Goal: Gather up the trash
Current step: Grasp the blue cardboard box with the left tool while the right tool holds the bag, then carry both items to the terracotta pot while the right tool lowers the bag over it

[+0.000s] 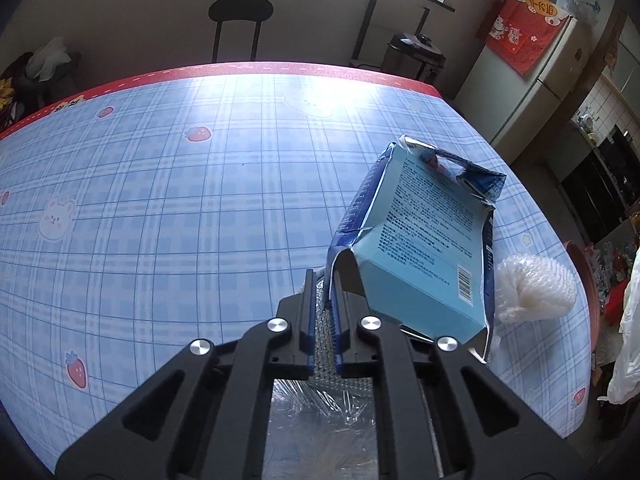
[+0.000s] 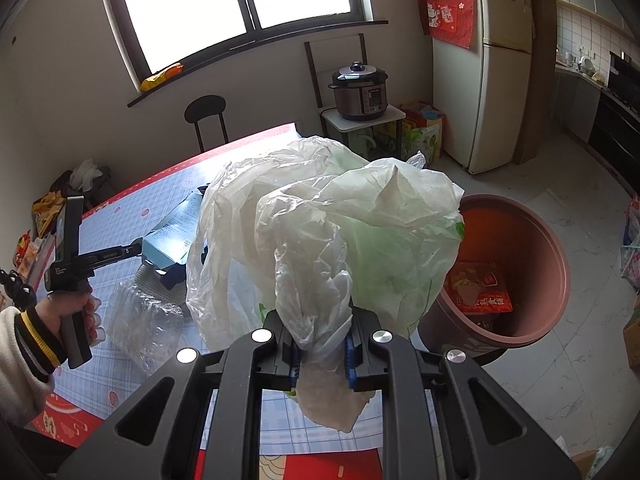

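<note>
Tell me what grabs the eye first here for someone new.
The crumpled white plastic bag fills the right wrist view, its neck pinched in the right gripper. Behind it on the floor stands a brown bin with a red wrapper inside. In the left wrist view, the left gripper is shut on a flap of the torn blue carton on the checked tablecloth.

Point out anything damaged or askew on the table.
The blue carton is torn open and crumpled at both ends, propped at a tilt with the left gripper shut on one torn flap. A crushed clear plastic container lies on the tablecloth nearby.
</note>
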`<state>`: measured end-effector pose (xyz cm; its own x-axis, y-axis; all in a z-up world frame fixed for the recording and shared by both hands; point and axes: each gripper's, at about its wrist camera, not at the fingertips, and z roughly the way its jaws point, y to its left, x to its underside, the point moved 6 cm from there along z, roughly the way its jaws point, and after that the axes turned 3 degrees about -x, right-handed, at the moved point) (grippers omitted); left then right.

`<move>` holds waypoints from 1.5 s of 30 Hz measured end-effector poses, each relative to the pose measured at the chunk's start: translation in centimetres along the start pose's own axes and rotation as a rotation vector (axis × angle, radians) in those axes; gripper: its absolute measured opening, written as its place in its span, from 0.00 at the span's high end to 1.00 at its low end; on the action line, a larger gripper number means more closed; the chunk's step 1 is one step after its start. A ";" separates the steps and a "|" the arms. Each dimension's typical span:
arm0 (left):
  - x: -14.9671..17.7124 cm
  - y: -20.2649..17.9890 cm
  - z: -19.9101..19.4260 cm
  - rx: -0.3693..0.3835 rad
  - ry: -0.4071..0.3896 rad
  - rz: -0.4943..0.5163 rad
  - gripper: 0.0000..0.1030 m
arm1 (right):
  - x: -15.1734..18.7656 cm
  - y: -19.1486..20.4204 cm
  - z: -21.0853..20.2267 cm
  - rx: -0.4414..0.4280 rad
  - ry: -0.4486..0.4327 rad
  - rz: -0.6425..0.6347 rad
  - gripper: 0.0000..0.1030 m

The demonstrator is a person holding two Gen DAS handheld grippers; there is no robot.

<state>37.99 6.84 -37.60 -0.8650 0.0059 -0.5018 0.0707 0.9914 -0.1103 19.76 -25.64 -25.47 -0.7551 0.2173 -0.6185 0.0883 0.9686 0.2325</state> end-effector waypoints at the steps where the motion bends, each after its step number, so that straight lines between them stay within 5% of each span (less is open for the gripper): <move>1: 0.1 0.0 0.4 -0.005 0.006 0.009 0.88 | 0.1 0.1 0.0 0.000 0.003 -0.002 0.83; 10: 0.1 -0.8 -1.5 0.014 -0.076 0.018 0.94 | -0.7 0.0 -1.7 0.014 -0.029 -0.002 0.83; 18: 2.2 1.1 -10.2 0.040 -0.210 -0.061 0.95 | -1.6 0.2 -2.9 -0.021 -0.081 -0.004 0.83; 30: 4.5 3.8 -22.9 -0.041 -0.382 -0.163 0.95 | -4.8 0.7 -4.5 -0.103 -0.194 -0.012 0.83; 36: 4.4 2.2 -26.6 -0.050 -0.428 -0.151 0.95 | -6.8 -3.3 -6.1 -0.067 -0.269 0.033 0.83; 45: 4.8 -0.7 -29.1 -0.034 -0.456 -0.163 0.95 | -8.1 -14.3 -6.0 0.111 -0.268 0.151 0.83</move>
<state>19.39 9.94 -14.97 -0.5566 -0.2007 -0.8062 -0.0709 0.9783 -0.1946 20.74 -42.00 -19.29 -0.5313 0.3698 -0.7622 0.2681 0.9269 0.2628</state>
